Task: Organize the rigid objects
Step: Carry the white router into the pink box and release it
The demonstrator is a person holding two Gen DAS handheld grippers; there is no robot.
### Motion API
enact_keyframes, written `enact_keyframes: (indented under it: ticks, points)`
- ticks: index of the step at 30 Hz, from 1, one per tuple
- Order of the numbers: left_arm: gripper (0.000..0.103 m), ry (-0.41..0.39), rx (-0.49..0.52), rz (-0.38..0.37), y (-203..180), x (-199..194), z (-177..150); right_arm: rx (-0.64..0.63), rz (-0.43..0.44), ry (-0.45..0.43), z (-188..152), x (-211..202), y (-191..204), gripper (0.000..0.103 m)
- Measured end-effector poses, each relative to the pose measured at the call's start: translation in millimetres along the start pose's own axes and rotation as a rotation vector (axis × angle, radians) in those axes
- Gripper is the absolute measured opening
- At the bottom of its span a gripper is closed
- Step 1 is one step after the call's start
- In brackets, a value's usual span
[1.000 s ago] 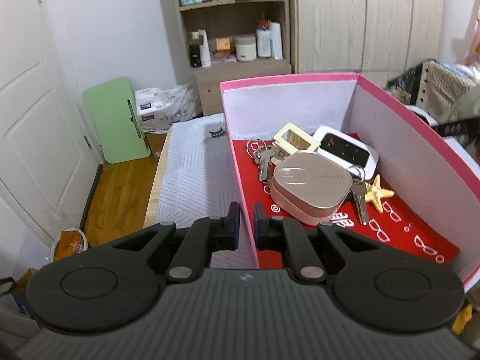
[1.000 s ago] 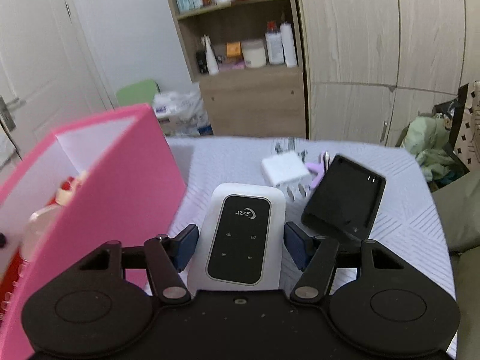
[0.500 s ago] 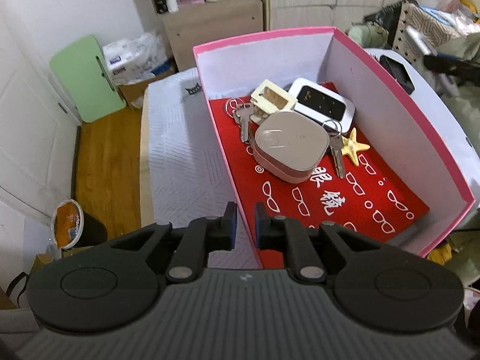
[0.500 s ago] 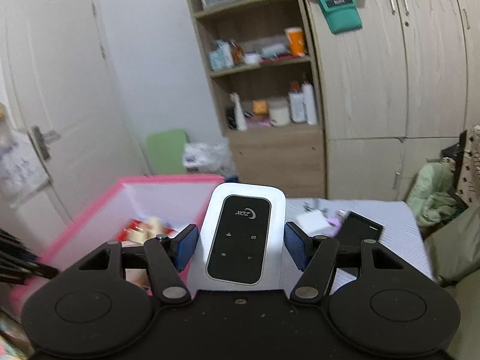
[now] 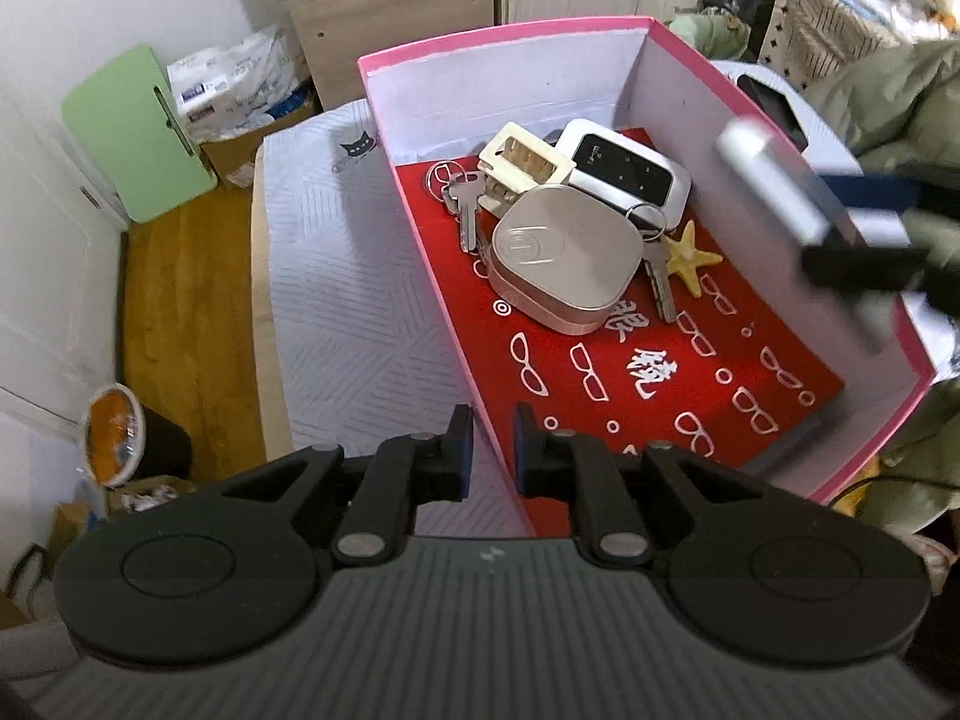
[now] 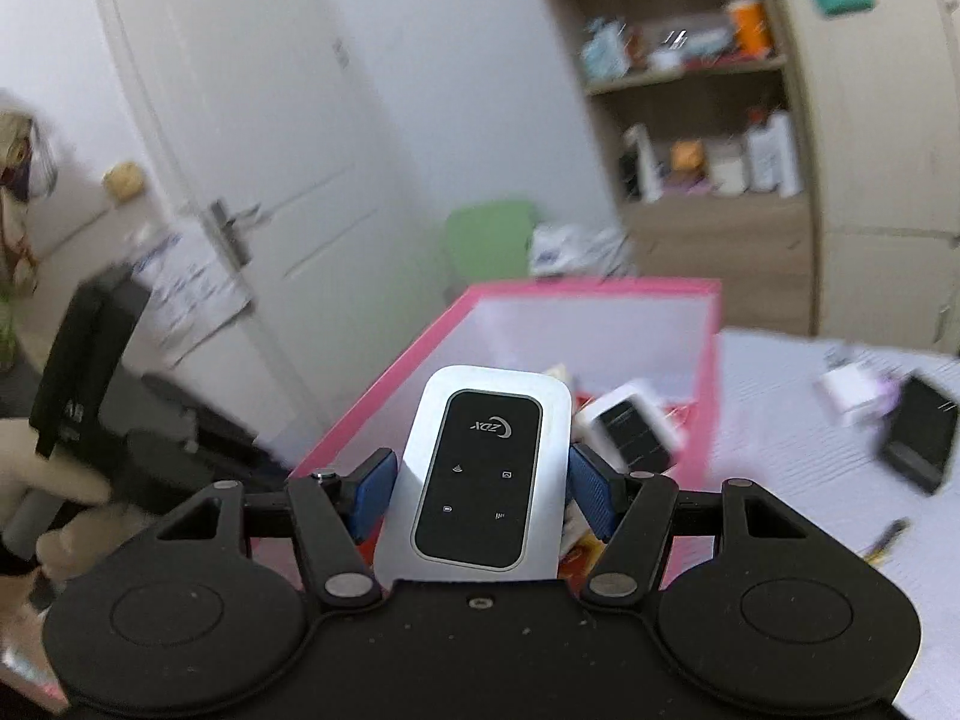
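My right gripper [image 6: 480, 492] is shut on a white pocket router with a black face [image 6: 480, 474] and holds it above the right side of the pink box [image 6: 372, 390]. It shows blurred in the left wrist view [image 5: 774, 186]. My left gripper [image 5: 487, 450] is shut on the pink box's near wall [image 5: 456, 354]. Inside the box lie a second white router [image 5: 624, 171], a beige square case [image 5: 564, 258], keys [image 5: 468, 210], a cream comb-like piece [image 5: 525, 159] and a yellow starfish [image 5: 690, 258].
On the white patterned table [image 6: 780, 420], right of the box, lie a white plug adapter [image 6: 849, 390] and a black rectangular device [image 6: 918, 444]. A green board [image 5: 135, 138], wooden shelves and a white door stand beyond. A dark bin [image 5: 138, 444] sits on the floor at left.
My right gripper has carried the router leftward over the box, and it now enters the left wrist view. My left gripper has risen and looks more steeply down into the box, still clamped on the wall.
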State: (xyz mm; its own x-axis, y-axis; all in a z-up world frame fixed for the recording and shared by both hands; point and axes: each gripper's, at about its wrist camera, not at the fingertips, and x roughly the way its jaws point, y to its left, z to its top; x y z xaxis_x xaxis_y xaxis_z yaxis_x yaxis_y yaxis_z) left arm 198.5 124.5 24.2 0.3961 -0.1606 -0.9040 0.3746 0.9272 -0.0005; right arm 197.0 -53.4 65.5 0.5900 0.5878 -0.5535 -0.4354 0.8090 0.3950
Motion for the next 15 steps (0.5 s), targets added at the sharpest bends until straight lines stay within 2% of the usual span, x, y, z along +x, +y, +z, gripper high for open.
enact_keyframes:
  ticks: [6, 10, 15]
  points:
    - [0.014, 0.010, 0.026, -0.027, 0.7, 0.2, 2.0, -0.126, 0.041, 0.274, 5.2, 42.9, 12.1, 0.068]
    - [0.015, -0.002, 0.011, -0.059, 6.9, 1.0, 0.5, -0.157, 0.093, 0.374, 8.5, 64.9, 17.7, 0.068]
    - [0.015, 0.000, 0.025, -0.058, 5.2, 1.1, -0.2, -0.200, 0.165, 0.480, 14.1, 94.6, 25.4, 0.068]
